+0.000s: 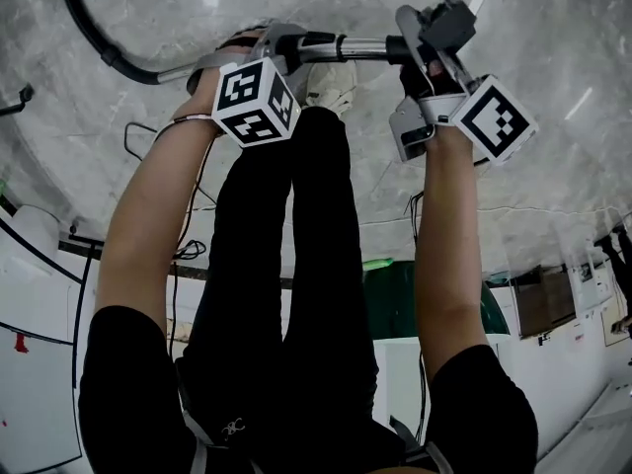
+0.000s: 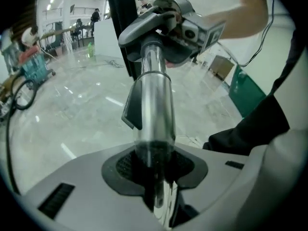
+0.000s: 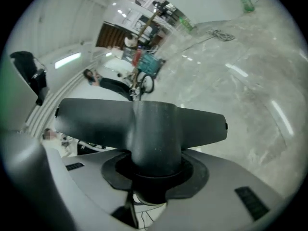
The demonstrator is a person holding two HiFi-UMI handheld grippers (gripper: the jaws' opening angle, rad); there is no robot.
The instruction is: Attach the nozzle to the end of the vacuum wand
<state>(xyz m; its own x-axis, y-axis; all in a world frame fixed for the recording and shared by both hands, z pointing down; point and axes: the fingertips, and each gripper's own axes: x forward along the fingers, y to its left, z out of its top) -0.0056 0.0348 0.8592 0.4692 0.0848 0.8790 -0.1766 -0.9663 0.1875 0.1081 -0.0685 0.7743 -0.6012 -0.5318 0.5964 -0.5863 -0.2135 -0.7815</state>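
My left gripper (image 2: pixel 155 174) is clamped on the shiny silver metal vacuum wand (image 2: pixel 154 109). My right gripper (image 3: pixel 153 174) grips the dark grey T-shaped plastic nozzle (image 3: pixel 144 121) at the wand's far end. I cannot tell whether the joint is seated, because the grippers crowd it.

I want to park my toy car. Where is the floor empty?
Bare grey marble floor lies right of the right gripper, and between the curved black hose and the left forearm. Crowded: around the silver metal wand and dark grey nozzle, by the white shoe.
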